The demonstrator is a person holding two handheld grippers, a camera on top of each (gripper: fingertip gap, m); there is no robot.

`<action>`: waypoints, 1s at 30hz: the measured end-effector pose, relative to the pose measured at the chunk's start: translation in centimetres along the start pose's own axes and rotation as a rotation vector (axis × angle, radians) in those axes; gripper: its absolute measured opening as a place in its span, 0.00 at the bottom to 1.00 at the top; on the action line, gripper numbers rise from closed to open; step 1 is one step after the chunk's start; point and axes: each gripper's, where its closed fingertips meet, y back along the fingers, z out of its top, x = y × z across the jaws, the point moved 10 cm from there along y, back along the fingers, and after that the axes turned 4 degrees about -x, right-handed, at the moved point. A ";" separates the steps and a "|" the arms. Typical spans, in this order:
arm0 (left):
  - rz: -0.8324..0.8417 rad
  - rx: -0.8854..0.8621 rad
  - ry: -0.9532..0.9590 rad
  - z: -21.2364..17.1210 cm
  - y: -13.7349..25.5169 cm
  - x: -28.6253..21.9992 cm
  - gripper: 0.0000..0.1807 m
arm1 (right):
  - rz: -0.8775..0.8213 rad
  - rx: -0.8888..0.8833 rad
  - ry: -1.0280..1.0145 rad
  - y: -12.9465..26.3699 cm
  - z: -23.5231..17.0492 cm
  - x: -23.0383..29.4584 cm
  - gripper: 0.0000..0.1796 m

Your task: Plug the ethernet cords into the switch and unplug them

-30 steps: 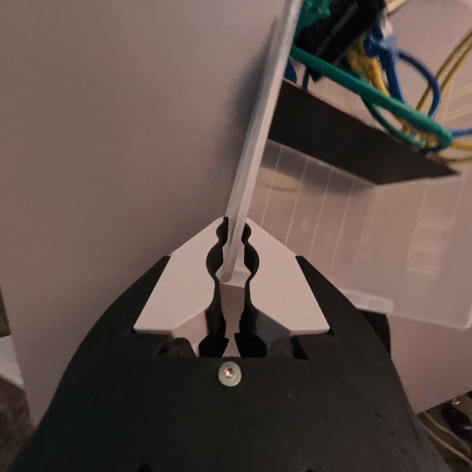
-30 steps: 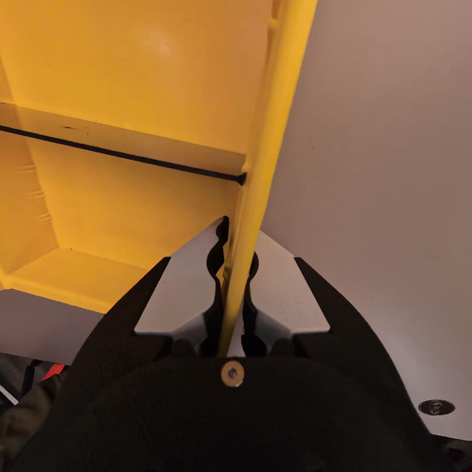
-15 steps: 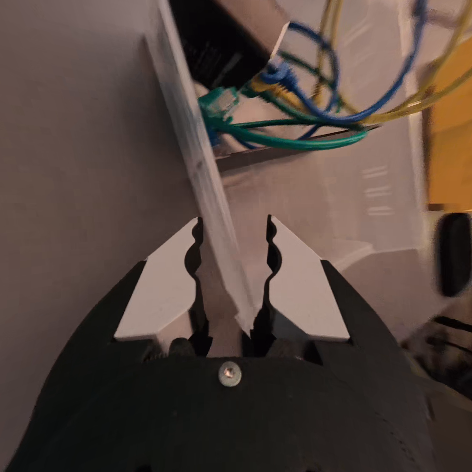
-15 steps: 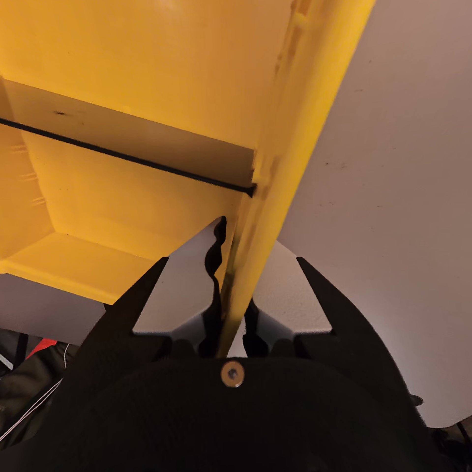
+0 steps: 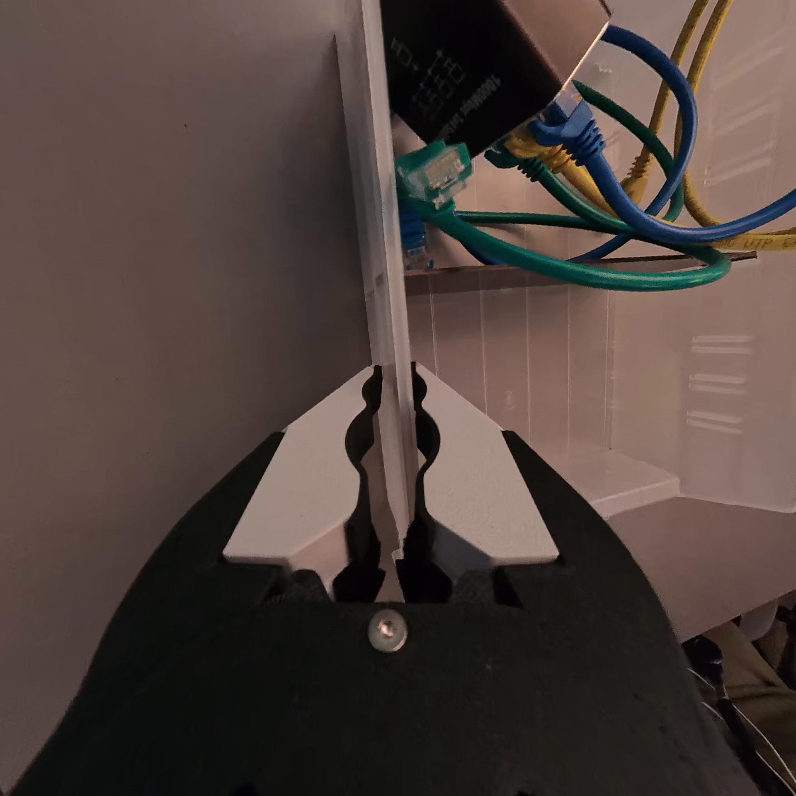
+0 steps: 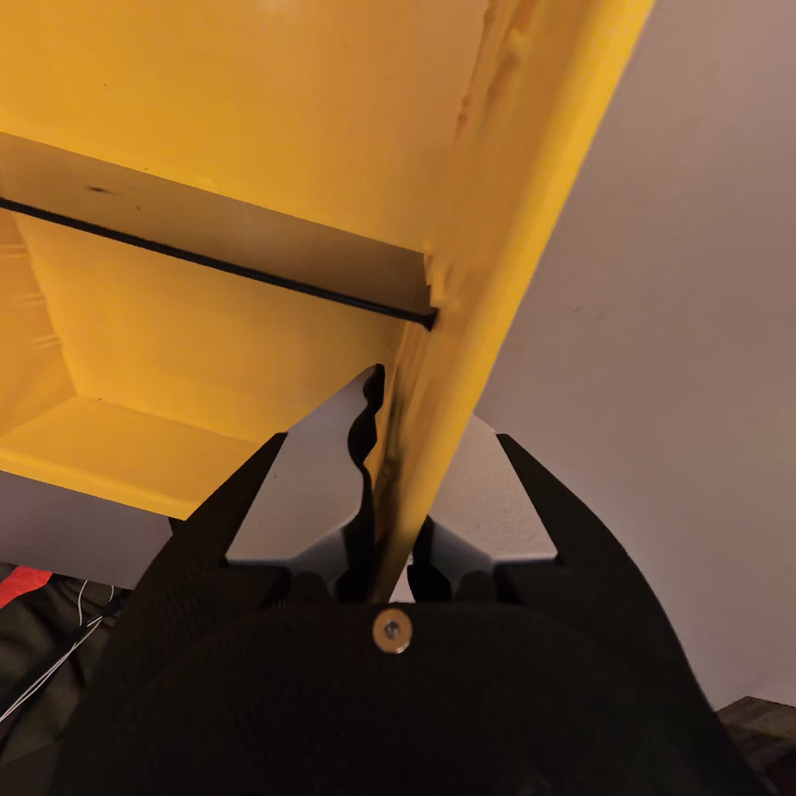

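Note:
My left gripper (image 5: pixel 395 370) is shut on the thin side wall (image 5: pixel 383 258) of a clear plastic bin. Inside the bin a black switch (image 5: pixel 474 64) lies tilted at the top. Blue (image 5: pixel 568 120), yellow (image 5: pixel 542 155) and green cords run into its front. A loose green plug (image 5: pixel 435 172) and a loose blue plug (image 5: pixel 415 237) lie beside the wall. My right gripper (image 6: pixel 398 374) is shut on the side wall (image 6: pixel 486 301) of a yellow bin; its right finger is hidden behind that wall.
Both bins rest on a pale grey tabletop (image 5: pixel 172 215), which also shows in the right wrist view (image 6: pixel 667 301). A thin black rod (image 6: pixel 215 262) crosses the yellow bin. A dark flat board (image 5: pixel 624 260) lies under the cords. Dark clutter and wires (image 6: pixel 51 637) lie past the table edge. The tips of one gripper are about 65 cm away from the tips of the other.
My left gripper opened half a second ago and has shut again on the clear bin's wall; the switch and cords now appear straight ahead. The yellow wall leans more to the right.

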 end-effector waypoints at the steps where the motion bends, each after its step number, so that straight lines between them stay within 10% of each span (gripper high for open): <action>1: 0.005 0.008 -0.005 -0.1 0.1 -0.1 0.06 | -0.009 -0.004 0.002 0.0 0.2 -0.1 0.03; 30: -0.001 0.024 0.019 -0.4 0.5 0.0 0.07 | -0.220 -0.121 0.087 1.8 -1.0 -4.1 0.15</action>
